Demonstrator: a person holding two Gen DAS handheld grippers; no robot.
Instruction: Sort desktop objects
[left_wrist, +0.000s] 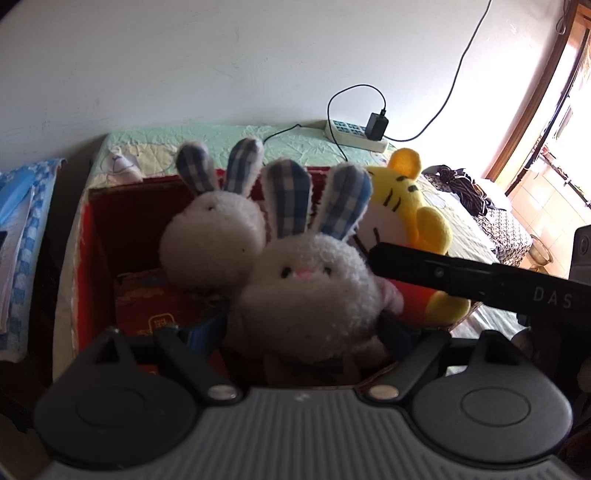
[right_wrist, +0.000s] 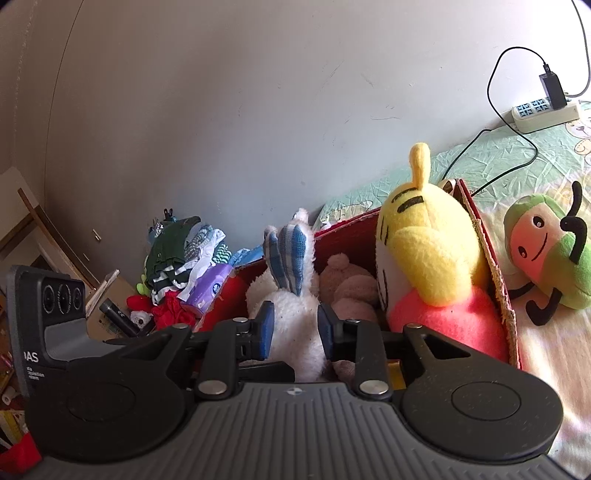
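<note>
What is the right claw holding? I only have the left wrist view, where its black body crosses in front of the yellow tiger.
Observer: The right claw has its blue pads on either side of a white rabbit, touching the fur.
Operator: Anything else in the red box?
Observer: A brown plush lies between that rabbit and the yellow tiger.
Operator: Any toys outside it?
Observer: A green-and-pink plush lies on the bedspread, right of the box wall.
</note>
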